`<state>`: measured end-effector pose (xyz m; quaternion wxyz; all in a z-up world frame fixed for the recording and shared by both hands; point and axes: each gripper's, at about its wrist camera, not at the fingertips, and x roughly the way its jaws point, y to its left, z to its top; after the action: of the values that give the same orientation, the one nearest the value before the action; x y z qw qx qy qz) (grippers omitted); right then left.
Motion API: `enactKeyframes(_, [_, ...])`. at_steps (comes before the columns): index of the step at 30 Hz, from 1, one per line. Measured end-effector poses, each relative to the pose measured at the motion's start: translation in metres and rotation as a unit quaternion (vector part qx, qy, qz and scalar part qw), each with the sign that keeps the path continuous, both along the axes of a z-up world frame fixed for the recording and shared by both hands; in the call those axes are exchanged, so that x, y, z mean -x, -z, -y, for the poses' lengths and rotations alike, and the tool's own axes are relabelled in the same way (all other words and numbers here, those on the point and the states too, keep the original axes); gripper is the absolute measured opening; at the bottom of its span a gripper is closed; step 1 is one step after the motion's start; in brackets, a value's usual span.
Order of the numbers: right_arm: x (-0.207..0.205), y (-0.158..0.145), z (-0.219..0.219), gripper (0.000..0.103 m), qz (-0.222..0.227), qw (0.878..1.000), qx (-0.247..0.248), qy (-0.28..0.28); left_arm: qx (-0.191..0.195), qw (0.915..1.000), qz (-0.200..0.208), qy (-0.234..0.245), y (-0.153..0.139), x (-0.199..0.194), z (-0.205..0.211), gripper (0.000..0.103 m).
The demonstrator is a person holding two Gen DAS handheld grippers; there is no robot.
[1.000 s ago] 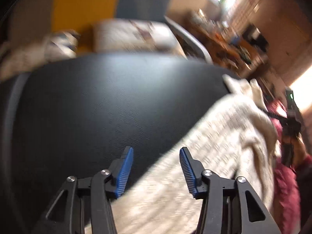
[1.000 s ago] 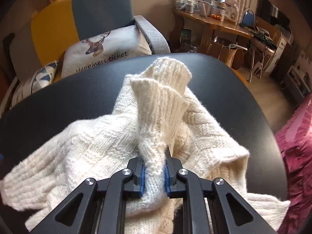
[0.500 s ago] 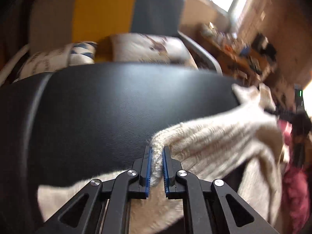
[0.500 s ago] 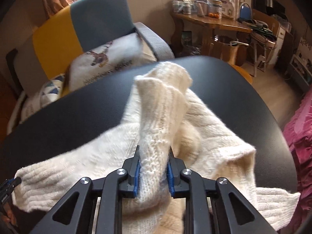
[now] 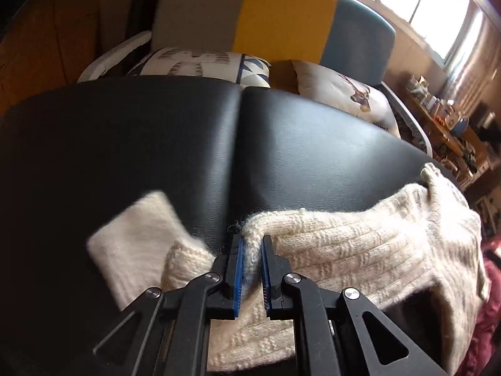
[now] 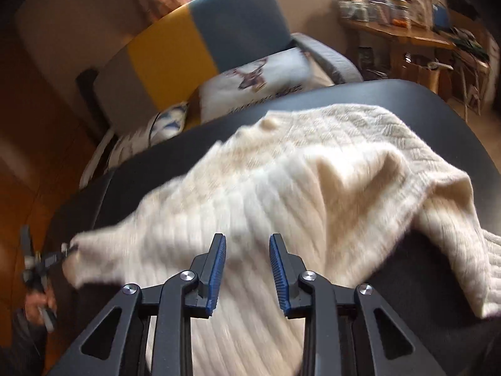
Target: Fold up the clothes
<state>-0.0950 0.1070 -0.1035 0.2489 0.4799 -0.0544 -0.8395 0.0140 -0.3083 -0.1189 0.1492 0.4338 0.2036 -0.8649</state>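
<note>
A: On the black padded table (image 5: 313, 144), what lies there?

B: A cream knitted sweater (image 5: 360, 244), spread across the near right part of the top. One ribbed sleeve end (image 5: 137, 228) lies off to the left on the bare black surface.

A: And the left gripper (image 5: 250, 269)?

B: Its blue-padded fingers (image 5: 238, 269) are pressed together on a fold of the knit at the sweater's edge, with wool bunched up between them. In the right wrist view the same gripper (image 6: 67, 247) shows small at the far left, with a hand (image 6: 37, 304) on its handle, and the sweater's corner is drawn out toward it.

A: The right gripper (image 6: 247, 260)?

B: Fingers spread, nothing between them. It hangs over the sweater (image 6: 281, 188), which looks blurred there; I cannot tell whether the tips touch the wool.

A: What stands behind the table?

B: An armchair (image 5: 281, 22) in grey, yellow and blue panels, holding a deer-print cushion (image 5: 344, 97) and a cushion with blue triangles (image 5: 200, 62). Farther right is a cluttered wooden desk (image 6: 400, 28).
</note>
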Motion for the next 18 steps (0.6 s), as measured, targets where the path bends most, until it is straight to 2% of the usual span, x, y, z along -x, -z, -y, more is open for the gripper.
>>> enactKeyframes(3, [-0.042, 0.008, -0.007, 0.029, 0.017, 0.999, -0.015, -0.026, 0.001, 0.9997, -0.013, -0.020, -0.008, -0.003, 0.014, 0.011])
enactKeyframes(5, [-0.063, 0.019, -0.019, 0.029, 0.038, 0.999, -0.007, -0.011, 0.009, 0.9994, -0.012, -0.032, -0.012, 0.002, 0.026, 0.012])
enactKeyframes(7, [-0.079, 0.035, -0.029, 0.029, 0.058, 0.998, -0.006, 0.006, 0.025, 0.9986, 0.010, -0.047, -0.006, 0.008, 0.041, 0.013])
enactKeyframes(9, [-0.090, 0.051, -0.033, 0.030, 0.088, 0.996, 0.022, 0.015, 0.047, 0.9960, 0.044, -0.062, 0.002, 0.017, 0.054, 0.014])
enactKeyframes(11, [-0.100, 0.059, -0.026, 0.030, 0.095, 0.995, 0.034, 0.009, 0.061, 0.9925, 0.070, -0.079, 0.005, 0.021, 0.062, 0.014])
enactKeyframes(15, [-0.107, 0.071, -0.003, 0.029, 0.115, 0.991, 0.072, -0.020, 0.033, 0.9956, 0.019, -0.085, -0.021, -0.007, 0.050, 0.018])
enactKeyframes(16, [-0.107, 0.072, 0.002, 0.029, 0.117, 0.990, 0.078, -0.026, 0.005, 0.9982, -0.001, -0.060, -0.027, -0.011, 0.038, 0.021])
enactKeyframes(18, [-0.106, 0.075, 0.011, 0.030, 0.122, 0.988, 0.093, -0.031, -0.054, 0.9980, -0.033, -0.006, -0.034, -0.021, 0.008, 0.024])
